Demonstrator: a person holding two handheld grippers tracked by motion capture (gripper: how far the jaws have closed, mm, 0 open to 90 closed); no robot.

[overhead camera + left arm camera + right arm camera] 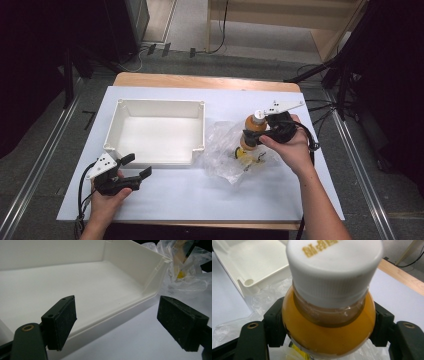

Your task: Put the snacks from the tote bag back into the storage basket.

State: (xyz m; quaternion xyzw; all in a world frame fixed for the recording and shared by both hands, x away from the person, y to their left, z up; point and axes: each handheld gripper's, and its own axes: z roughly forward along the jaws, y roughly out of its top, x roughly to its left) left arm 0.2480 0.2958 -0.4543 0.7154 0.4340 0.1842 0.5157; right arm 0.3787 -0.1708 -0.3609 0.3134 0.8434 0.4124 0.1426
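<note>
Beside white bin [156, 131], your right tool [256, 136] clamps orange bottle [252, 131] over crinkled plastic bag [223, 150]; your left tool [134, 166] spread, empty, at bin's near edge.

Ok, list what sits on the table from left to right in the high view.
Left claw → white bin → clear plastic bag → orange bottle, held by the right claw.

One white bin [156, 131], one orange bottle [253, 128], one plastic bag [224, 150], two tools
</note>
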